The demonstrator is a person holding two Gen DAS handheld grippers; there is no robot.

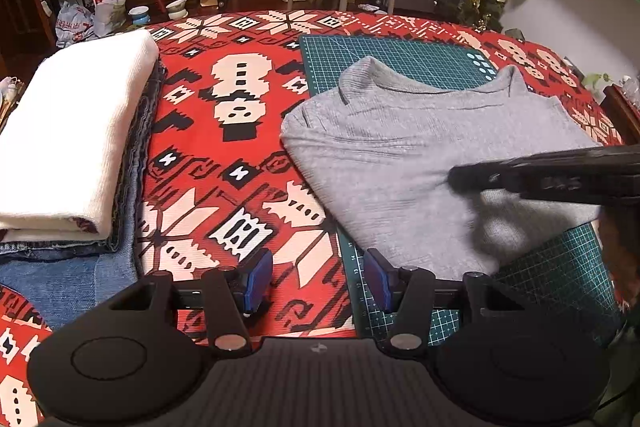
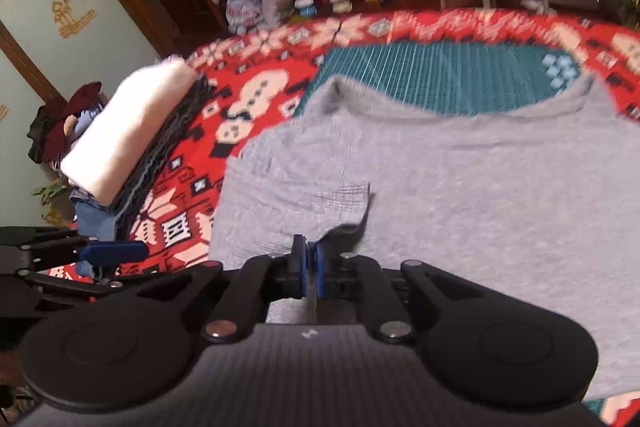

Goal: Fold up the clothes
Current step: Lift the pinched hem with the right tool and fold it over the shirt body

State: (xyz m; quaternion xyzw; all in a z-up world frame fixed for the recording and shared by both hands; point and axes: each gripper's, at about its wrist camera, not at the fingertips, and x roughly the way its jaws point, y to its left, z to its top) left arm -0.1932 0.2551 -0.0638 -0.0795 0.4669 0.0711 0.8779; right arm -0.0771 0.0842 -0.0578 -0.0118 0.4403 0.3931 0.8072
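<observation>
Grey shirt (image 1: 404, 151) lies on the green mat (image 1: 400, 55) w/ one sleeve folded in. Your right gripper (image 2: 311, 255) pinches that sleeve's hem, pads together. Your left gripper (image 1: 318, 281) hangs spread, nothing held. Folded stack (image 1: 76, 131) sits well left; no containers on the cloth.

Grey ribbed knit sweater (image 1: 420, 147) is soft, matt cloth. At nine o'clock, a fluffy white folded towel (image 1: 76, 131) tops rough blue denim (image 1: 72, 279). Woven red patterned cloth (image 1: 224, 155) covers the table; the green cutting mat (image 1: 400, 55) looks smooth.
</observation>
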